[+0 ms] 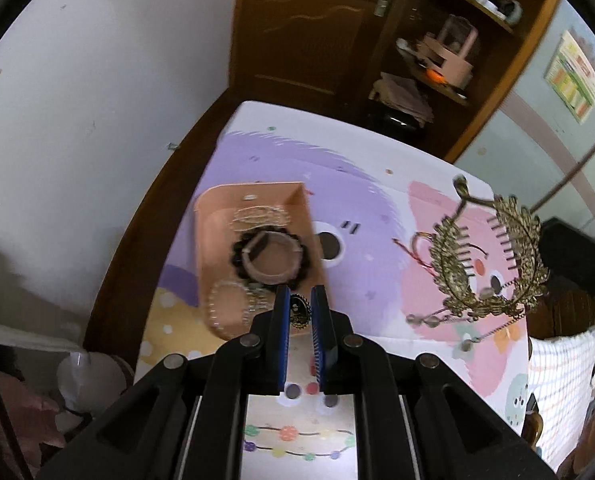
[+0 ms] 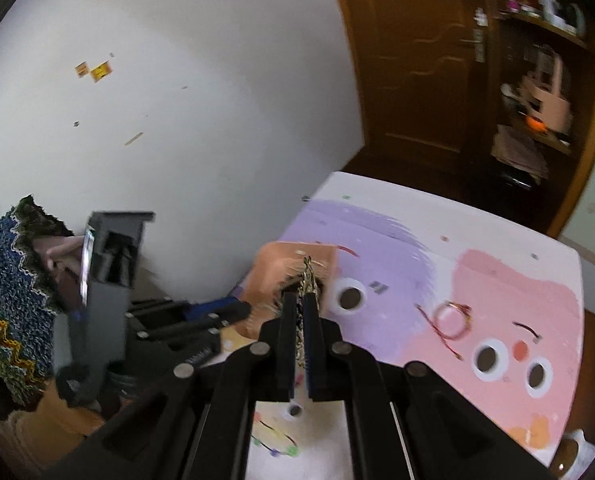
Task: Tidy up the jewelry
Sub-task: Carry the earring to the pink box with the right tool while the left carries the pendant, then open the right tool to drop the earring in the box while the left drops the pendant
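**Gold tiara aloft, brooch pinched over the tray**

While the peach tray (image 1: 213,216) sits at the table's (image 1: 377,184) left with a dark beaded bracelet (image 1: 271,258) inside, the left gripper (image 1: 300,300) has its jaws clamped on a small oval brooch (image 1: 299,309) — further right, the right gripper (image 2: 300,308) holds a gold tiara (image 1: 493,256) in shut jaws above the pink print.

Both wrist views look steeply down, sharing the table (image 1: 377,184).
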Action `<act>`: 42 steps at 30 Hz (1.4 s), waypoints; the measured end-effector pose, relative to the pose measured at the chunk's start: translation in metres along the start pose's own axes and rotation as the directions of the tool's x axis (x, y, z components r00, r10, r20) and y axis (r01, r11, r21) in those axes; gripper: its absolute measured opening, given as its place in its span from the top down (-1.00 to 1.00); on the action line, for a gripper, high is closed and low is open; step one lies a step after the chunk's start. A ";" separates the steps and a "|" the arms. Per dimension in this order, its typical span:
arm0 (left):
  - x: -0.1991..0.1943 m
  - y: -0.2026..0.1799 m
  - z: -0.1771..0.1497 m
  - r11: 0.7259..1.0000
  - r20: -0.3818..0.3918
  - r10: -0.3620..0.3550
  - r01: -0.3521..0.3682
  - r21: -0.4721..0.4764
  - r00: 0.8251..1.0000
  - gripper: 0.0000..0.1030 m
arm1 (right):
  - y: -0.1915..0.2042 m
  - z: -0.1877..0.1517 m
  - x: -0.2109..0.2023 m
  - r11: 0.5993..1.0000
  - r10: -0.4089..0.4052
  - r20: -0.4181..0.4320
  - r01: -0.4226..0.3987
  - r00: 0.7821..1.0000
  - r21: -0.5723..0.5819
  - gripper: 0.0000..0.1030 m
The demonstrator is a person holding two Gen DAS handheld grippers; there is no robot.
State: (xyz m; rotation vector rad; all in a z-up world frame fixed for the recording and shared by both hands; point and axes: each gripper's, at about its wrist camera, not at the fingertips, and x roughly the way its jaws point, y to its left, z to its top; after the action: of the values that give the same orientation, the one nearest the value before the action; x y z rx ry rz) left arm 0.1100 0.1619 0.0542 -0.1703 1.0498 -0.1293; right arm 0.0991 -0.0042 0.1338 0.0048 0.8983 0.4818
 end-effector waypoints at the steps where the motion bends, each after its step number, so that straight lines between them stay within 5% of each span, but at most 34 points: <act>1: 0.004 0.007 0.000 1.000 -0.004 0.004 -0.004 -0.010 1.000 0.84 | 0.003 0.002 0.006 1.000 0.006 -0.003 -0.006 1.000 -0.004 0.95; 13: 0.056 0.055 -0.003 0.995 -0.063 0.025 -0.031 -0.094 0.998 0.84 | 0.025 0.007 0.107 0.997 0.072 -0.135 -0.073 0.988 -0.003 0.94; 23: 0.074 0.065 0.000 0.993 -0.069 0.005 -0.013 -0.113 0.998 0.84 | 0.012 -0.014 0.166 0.994 0.111 -0.278 -0.108 0.954 0.028 0.94; 29: 0.083 0.063 0.005 0.993 -0.072 -0.001 -0.007 -0.114 0.997 0.84 | 0.003 -0.028 0.182 0.996 0.086 -0.329 -0.081 0.940 0.029 0.93; 34: 0.089 0.057 0.009 0.994 -0.071 -0.005 -0.003 -0.108 0.997 0.84 | 0.001 -0.037 0.188 1.000 -0.017 -0.364 0.008 0.931 -0.027 0.87; 42: 0.096 0.050 0.016 0.995 -0.072 -0.007 -0.001 -0.105 0.997 0.84 | -0.013 -0.042 0.186 1.000 -0.013 -0.380 0.021 0.925 0.016 0.86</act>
State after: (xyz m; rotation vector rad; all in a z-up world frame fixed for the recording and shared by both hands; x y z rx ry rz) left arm 0.1723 0.1941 -0.0302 -0.2636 1.1291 -0.0834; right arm 0.1702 0.0512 -0.0346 -0.0807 1.2843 0.4652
